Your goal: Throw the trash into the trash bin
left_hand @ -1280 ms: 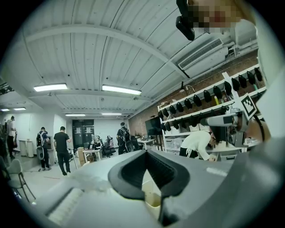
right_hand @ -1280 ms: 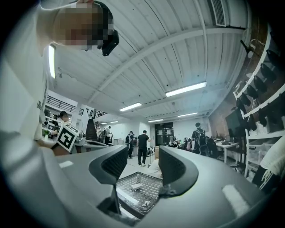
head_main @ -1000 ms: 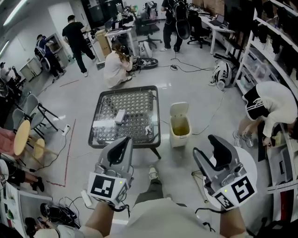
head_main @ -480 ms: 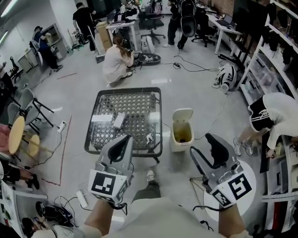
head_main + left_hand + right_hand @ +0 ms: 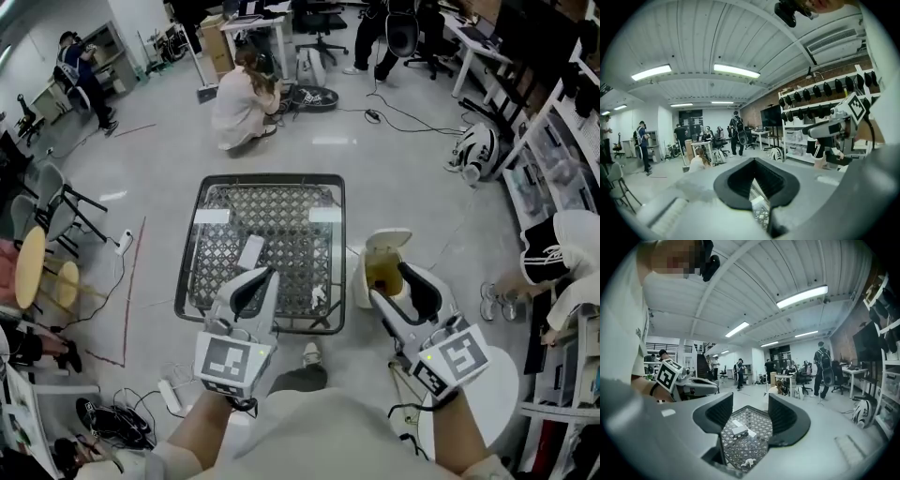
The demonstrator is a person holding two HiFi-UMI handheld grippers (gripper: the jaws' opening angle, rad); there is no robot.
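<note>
Trash: white box [image 5: 251, 251] mid-table, crumpled scrap [image 5: 320, 298] near the front-right corner of the table [image 5: 270, 177]. Both untouched. Two flat white sheets at the far side. Bin [image 5: 386, 242] on the floor just right of the table, lid up. Right gripper [image 5: 389, 281] overlaps the bin in the head view, jaws wide apart, empty. Left gripper [image 5: 265, 274] overlaps the table's near edge, jaw tips together, nothing held.

Head view looks steeply down — both gripper views share the table [image 5: 272, 177].
</note>
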